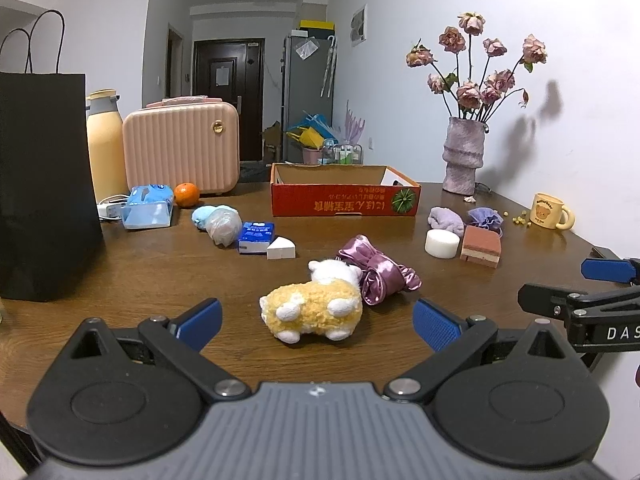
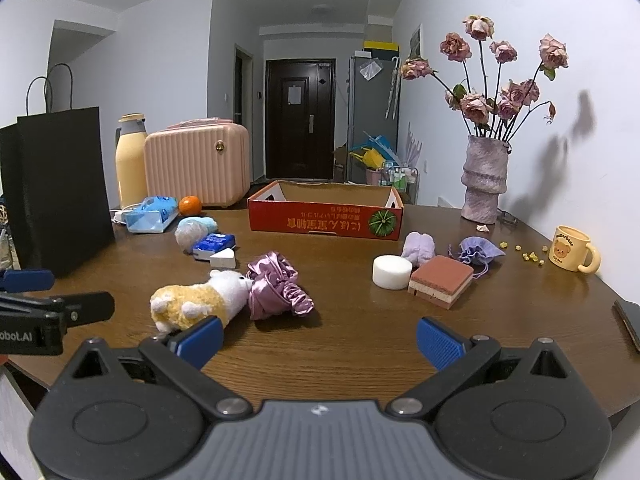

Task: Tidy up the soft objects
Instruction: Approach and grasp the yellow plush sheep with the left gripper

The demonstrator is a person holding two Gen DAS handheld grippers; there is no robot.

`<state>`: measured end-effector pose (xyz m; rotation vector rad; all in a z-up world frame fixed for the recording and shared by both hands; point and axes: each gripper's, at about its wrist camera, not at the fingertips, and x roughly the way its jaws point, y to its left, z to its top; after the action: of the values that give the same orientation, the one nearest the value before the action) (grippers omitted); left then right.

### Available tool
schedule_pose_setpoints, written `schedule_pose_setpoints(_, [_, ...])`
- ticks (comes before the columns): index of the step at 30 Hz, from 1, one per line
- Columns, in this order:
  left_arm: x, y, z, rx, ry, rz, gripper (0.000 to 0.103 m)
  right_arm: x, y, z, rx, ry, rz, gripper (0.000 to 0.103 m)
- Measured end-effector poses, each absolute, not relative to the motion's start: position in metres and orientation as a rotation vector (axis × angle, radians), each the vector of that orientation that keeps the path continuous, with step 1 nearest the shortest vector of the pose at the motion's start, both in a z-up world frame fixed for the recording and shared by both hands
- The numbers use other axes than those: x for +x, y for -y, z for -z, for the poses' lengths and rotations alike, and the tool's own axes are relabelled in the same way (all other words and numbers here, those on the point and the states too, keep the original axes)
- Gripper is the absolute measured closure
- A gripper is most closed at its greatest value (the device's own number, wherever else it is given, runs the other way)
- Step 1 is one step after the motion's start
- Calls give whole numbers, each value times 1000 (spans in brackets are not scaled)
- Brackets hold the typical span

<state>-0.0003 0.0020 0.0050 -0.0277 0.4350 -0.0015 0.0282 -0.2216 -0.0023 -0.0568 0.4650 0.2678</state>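
Yellow-and-white plush toy (image 1: 312,312) lies just ahead of the left claw (image 1: 318,326), between its wide-spread, empty blue pads, touching the purple satin scrunchie (image 1: 376,276) beyond. Only the right wrist view shows the dark flat object (image 2: 628,324) at the worktop's (image 2: 360,344) right edge; there the right claw (image 2: 320,338) gapes empty, the toy ahead-left by its left pad. Farther ahead stand a red cardboard box (image 2: 324,220) and vase (image 2: 484,180); a dark door (image 2: 300,118) closes the hallway.
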Motion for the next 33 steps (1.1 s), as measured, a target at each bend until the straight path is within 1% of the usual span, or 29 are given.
schedule_pose_setpoints(33, [76, -6, 20, -30, -555, 12, 0, 103, 214, 31, -57, -579, -260, 0])
